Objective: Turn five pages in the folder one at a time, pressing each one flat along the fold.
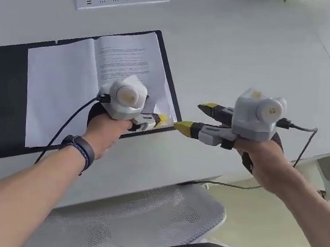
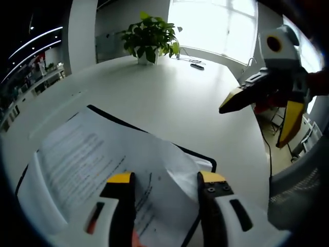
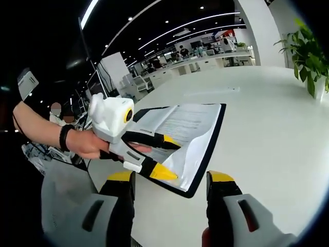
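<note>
Page-turn start: left gripper (image 1: 154, 121), jaws apart, at the top page's (image 1: 127, 52) near corner, perhaps straddling it. Right gripper (image 1: 191, 117) gaping beside the open folder (image 1: 7, 65) on the table (image 1: 241, 50). Next: pinch one sheet, sweep left.

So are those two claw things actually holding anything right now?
No. The left gripper stands open at the near corner of the top page, not clamped on it; the right gripper hangs open beside the folder.
</note>
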Tool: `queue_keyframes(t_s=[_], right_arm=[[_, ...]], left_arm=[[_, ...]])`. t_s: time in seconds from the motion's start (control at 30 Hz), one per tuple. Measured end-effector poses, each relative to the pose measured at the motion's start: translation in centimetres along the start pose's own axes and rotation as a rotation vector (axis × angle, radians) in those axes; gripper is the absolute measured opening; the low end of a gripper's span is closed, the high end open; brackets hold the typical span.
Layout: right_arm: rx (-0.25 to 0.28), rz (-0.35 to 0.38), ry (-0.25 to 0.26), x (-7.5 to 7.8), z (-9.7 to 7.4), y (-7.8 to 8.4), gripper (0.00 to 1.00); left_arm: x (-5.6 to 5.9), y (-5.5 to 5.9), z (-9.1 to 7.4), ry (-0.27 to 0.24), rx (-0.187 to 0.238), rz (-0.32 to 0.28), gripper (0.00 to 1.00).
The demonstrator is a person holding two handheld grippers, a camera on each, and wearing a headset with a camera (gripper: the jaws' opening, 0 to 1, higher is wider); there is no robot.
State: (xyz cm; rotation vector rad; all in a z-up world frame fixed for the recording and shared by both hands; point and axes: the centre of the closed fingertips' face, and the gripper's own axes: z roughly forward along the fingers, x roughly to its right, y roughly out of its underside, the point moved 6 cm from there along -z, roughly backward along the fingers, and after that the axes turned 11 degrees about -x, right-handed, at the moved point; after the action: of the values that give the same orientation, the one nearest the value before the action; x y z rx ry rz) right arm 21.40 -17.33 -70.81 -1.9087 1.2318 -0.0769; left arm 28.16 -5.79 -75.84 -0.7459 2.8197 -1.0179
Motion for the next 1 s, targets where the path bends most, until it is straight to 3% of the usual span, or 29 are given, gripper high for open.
queue_keyframes(t_s=[0.23, 0.63, 0.83, 1.0], right_arm=[[0.006, 0.046, -0.043, 0.5, 3.3, -1.1, 0.51], [0.020, 0.136, -0.095, 1.7, 6.2, -2.4, 0.44], [0.040, 0.216, -0.120, 2.3, 7.3, -2.7, 0.35], [0.038, 0.238, -0.123, 2.4, 7.9, -2.7, 0.23]], left_arm=[[0.0, 0.0, 0.0, 0.003, 0.002, -0.006, 0.48], [0.0, 0.0, 0.0, 0.001, 0.000, -0.005, 0.48], [-0.1, 0.0, 0.0, 0.001, 0.000, -0.007, 0.48], [-0.1, 0.0, 0.0, 0.002, -0.001, -0.009, 0.48]])
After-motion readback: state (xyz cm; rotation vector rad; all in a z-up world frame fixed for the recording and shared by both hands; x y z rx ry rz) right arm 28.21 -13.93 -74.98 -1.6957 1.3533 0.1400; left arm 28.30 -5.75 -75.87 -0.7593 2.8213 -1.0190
